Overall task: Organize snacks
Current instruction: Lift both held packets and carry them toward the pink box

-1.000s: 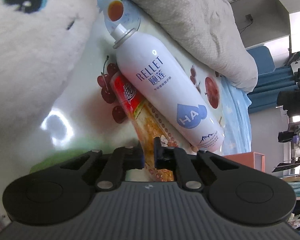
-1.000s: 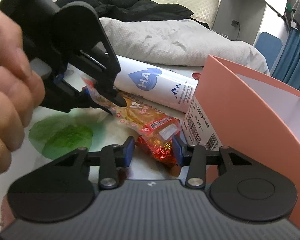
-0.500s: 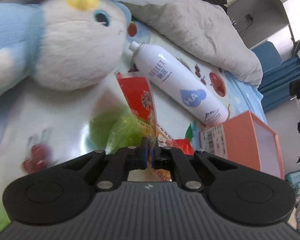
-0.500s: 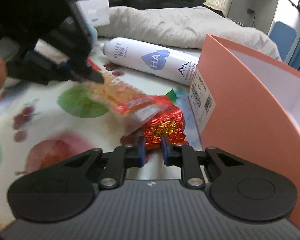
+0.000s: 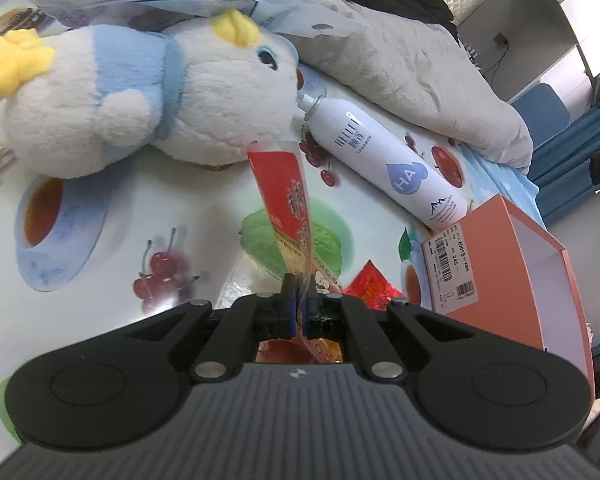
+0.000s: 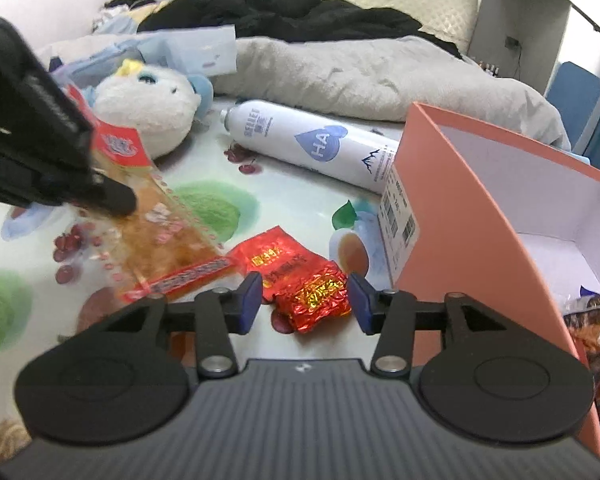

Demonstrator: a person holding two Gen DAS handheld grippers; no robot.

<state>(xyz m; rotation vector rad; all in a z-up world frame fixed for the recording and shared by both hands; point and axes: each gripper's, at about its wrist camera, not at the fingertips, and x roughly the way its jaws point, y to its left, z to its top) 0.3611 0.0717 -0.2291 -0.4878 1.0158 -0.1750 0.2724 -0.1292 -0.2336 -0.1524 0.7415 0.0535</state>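
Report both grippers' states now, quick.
Left gripper: closed on the long snack packet, lifted off the table.
Right gripper: open, jaws just widened, holding nothing; the red foil packet lies on the table between its fingers.

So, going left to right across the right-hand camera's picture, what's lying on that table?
White and blue plush toy → crinkly red foil snack packet → white spray bottle → open salmon-pink cardboard box.

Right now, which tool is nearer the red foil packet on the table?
Right. The right tool hangs open just over the red foil packet, pads either side without touching. The left tool is further off, shut on the long snack packet.
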